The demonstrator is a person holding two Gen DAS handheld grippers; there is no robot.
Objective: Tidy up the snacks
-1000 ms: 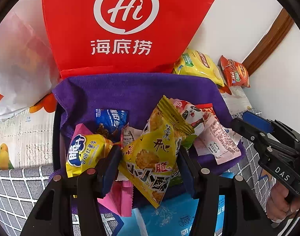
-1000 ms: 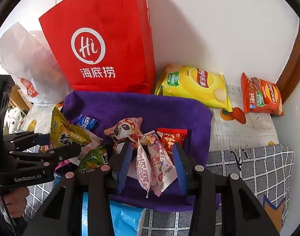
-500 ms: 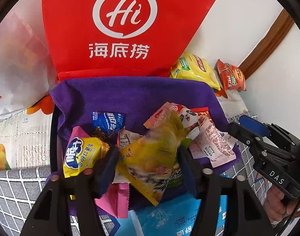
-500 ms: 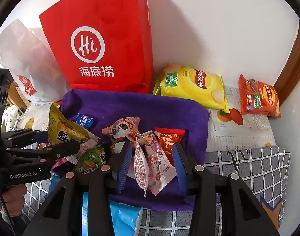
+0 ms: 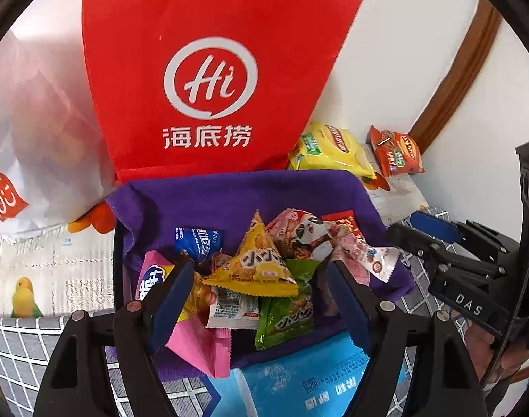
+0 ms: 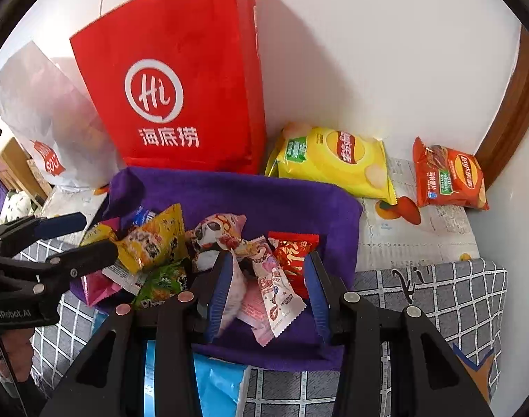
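A pile of small snack packets lies on a purple cloth [image 5: 236, 194]. A yellow triangular packet [image 5: 255, 264] rests on top of the pile, free of my left gripper [image 5: 261, 299], which is open just above it. A green packet [image 5: 285, 316], a pink packet [image 5: 198, 344] and a panda packet [image 5: 306, 232] lie around it. My right gripper [image 6: 269, 288] is open around a pink-and-white candy packet [image 6: 274, 292] without pinching it; a red packet [image 6: 292, 253] lies beside it. The yellow packet also shows in the right wrist view [image 6: 153, 239].
A red Hi paper bag [image 5: 208, 80] stands behind the cloth, with a white plastic bag [image 5: 38, 132] to its left. A yellow chip bag [image 6: 333, 160] and an orange chip bag [image 6: 448, 177] lie by the wall. A blue pack [image 5: 306, 378] sits under the cloth's near edge.
My left gripper opened and the yellow packet dropped out of it onto the pile. My right gripper stayed open around the candy packet.
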